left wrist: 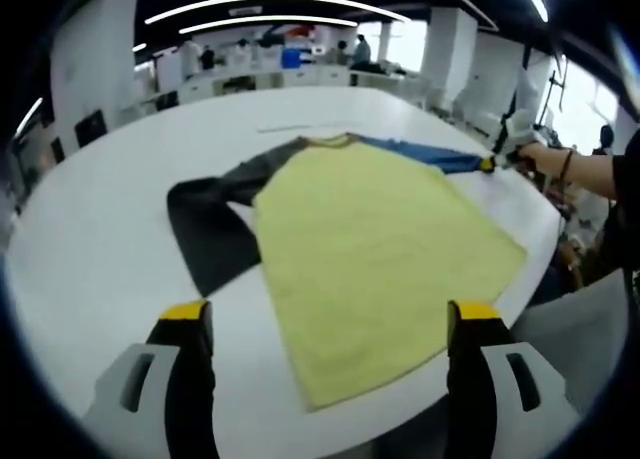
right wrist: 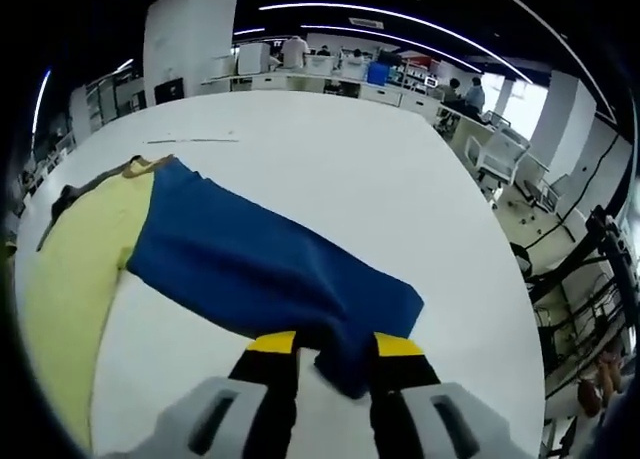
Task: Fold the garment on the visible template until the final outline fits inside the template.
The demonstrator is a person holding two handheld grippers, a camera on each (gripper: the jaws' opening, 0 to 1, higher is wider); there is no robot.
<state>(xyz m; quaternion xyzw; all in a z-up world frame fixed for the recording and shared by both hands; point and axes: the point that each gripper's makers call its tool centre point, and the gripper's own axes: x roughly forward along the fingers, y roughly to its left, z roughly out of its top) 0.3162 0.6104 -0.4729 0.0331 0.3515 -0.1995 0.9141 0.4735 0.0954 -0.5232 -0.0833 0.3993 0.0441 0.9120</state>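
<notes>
Shirt [left wrist: 380, 244] is laid flat on the white surface [left wrist: 90, 249], yellow body up, so the sleeves are free to fold in first. In the left gripper view the dark grey sleeve [left wrist: 215, 224] sprawls toward 9 o'clock, the yellow panel sits dead centre, and the blue sleeve [left wrist: 425, 154] runs off to 2 o'clock. The left gripper [left wrist: 330, 324] hangs over the near hem at 6 o'clock, fingers [left wrist: 190, 324] spread wide with nothing in them, probably just waiting its turn. The right gripper [left wrist: 500, 159] has the blue cuff out at 2 o'clock; in the right gripper view its fingers [right wrist: 275, 354] sit narrow, pinching that cuff at 6 o'clock. My guess is the sleeve gets pulled across the body next. I can't spot a template outline anywhere.
</notes>
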